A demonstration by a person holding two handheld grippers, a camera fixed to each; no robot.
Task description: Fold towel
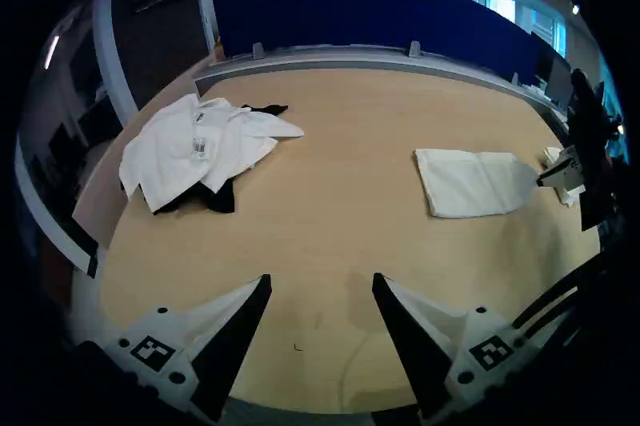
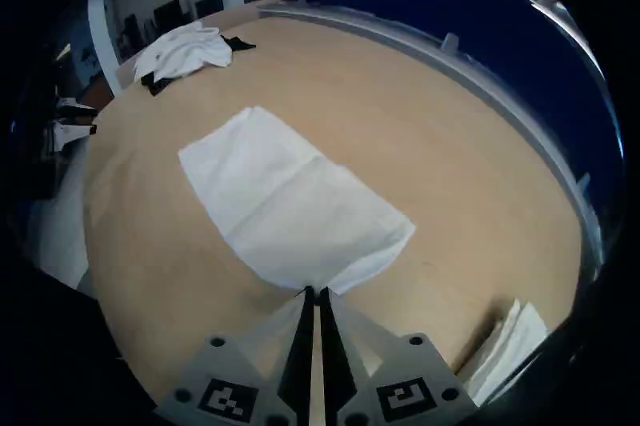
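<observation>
Currently the right gripper [image 2: 314, 292] has its fingers narrow, pinching the near corner of the white towel [image 2: 288, 202], which lies flat on the table [image 2: 448, 154]. The left gripper [image 1: 321, 277] has its fingers wide over bare table, holding nothing. A clothes heap [image 1: 196, 150] sits far left.

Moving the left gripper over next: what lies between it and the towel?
Bare table, seen in the left gripper view: nothing lies between the left gripper and the towel.
</observation>
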